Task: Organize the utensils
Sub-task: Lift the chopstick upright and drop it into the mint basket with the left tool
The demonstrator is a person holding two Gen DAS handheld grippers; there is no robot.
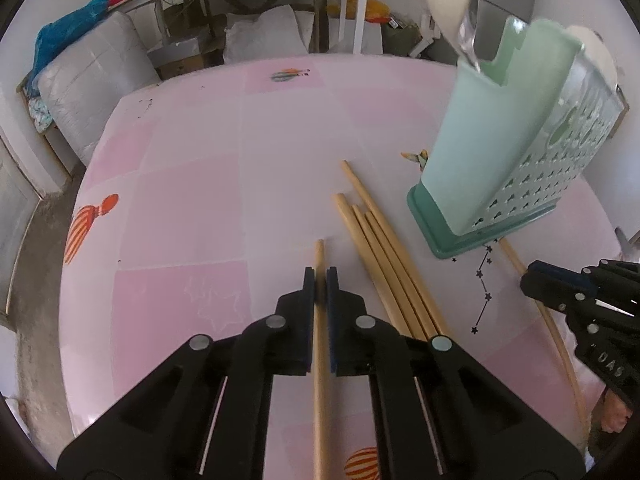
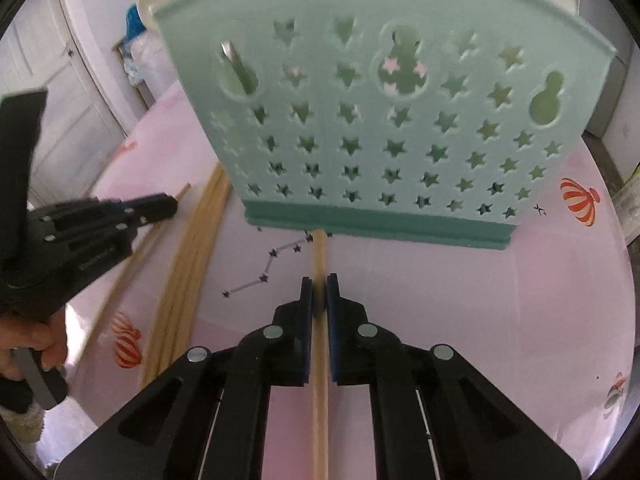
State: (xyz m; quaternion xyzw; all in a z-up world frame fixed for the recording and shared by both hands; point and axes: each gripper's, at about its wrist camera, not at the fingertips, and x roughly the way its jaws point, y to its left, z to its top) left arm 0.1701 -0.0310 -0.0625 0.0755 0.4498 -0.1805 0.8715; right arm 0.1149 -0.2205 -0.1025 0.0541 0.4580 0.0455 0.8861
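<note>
Both grippers pinching chopsticks, holder close ahead

We see the left gripper (image 1: 320, 280) clamped on one chopstick (image 1: 319, 252) and the right gripper (image 2: 319, 286) on another (image 2: 319, 248), low over the bench (image 1: 180, 200). Held far back, long sticks may pivot, or jab the green holder (image 2: 360, 140) and tip it.

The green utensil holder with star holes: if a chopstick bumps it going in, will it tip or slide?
Probably slides before tipping: the green utensil holder looks like thin, hole-punched plastic, so likely light. Its darker base is wider, which should help stability. Still, it stands tall on a smooth pink table, so a high bump might topple it.
</note>
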